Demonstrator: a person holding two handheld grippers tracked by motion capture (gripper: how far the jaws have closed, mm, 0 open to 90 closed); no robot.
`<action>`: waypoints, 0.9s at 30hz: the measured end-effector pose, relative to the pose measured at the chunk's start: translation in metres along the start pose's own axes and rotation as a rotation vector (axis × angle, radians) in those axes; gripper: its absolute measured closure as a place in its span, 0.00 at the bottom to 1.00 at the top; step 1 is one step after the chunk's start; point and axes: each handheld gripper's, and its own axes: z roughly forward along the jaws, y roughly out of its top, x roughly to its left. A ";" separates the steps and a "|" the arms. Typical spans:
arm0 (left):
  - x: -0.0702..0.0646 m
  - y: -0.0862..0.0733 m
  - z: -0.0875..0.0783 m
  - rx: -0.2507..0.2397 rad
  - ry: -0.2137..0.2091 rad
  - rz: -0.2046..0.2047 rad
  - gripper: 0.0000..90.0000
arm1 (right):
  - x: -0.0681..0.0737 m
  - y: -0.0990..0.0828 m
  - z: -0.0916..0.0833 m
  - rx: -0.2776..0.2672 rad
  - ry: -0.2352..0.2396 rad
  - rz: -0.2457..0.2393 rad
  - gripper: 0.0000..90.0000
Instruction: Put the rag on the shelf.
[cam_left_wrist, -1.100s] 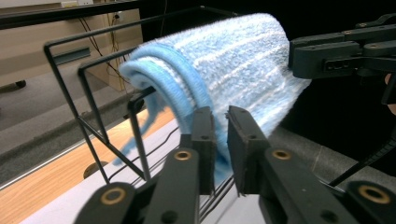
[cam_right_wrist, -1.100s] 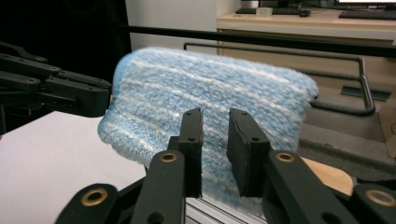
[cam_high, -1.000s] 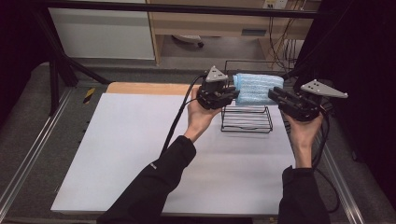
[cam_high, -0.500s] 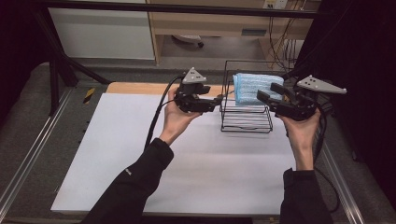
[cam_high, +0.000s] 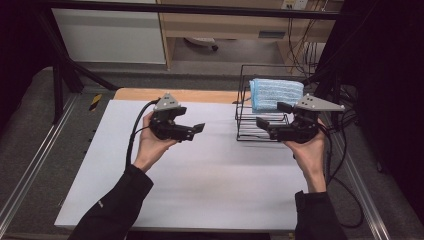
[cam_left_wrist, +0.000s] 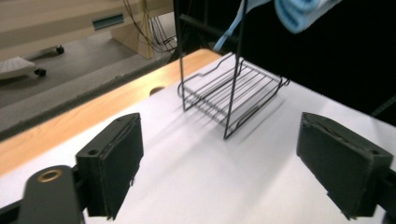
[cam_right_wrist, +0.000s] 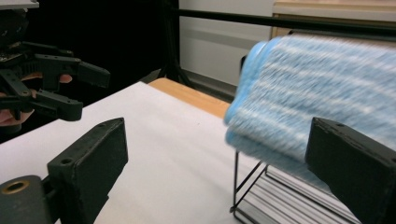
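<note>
A folded blue towel lies over the top of a black wire rack at the far right of the white table. My left gripper hovers over the table well left of the rack, open, its jaws just opened with nothing between them. My right gripper sits at the rack's near side just below the towel, open, jaws also just opened and holding nothing. The left gripper view shows the rack and a towel corner ahead. The right gripper view has the towel close ahead and the left gripper beyond.
A wooden strip borders the table's far edge. Metal rails run along the left side and cables hang at the right. A light cabinet and desk stand behind the table.
Both grippers let go of the towel, which now rests on top of the rack. The left hand swung left and a little down; the right hand drew back toward the rack's near side.
</note>
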 end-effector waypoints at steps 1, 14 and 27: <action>0.002 -0.006 -0.004 0.001 0.002 -0.005 0.15 | 0.002 -0.003 0.001 0.003 0.009 -0.004 0.07; 0.016 -0.079 -0.033 0.030 0.062 -0.066 0.10 | 0.019 -0.045 0.019 0.053 0.079 0.021 0.01; 0.013 -0.136 -0.039 0.067 0.082 -0.084 0.13 | 0.021 -0.115 0.034 0.157 0.108 0.077 0.01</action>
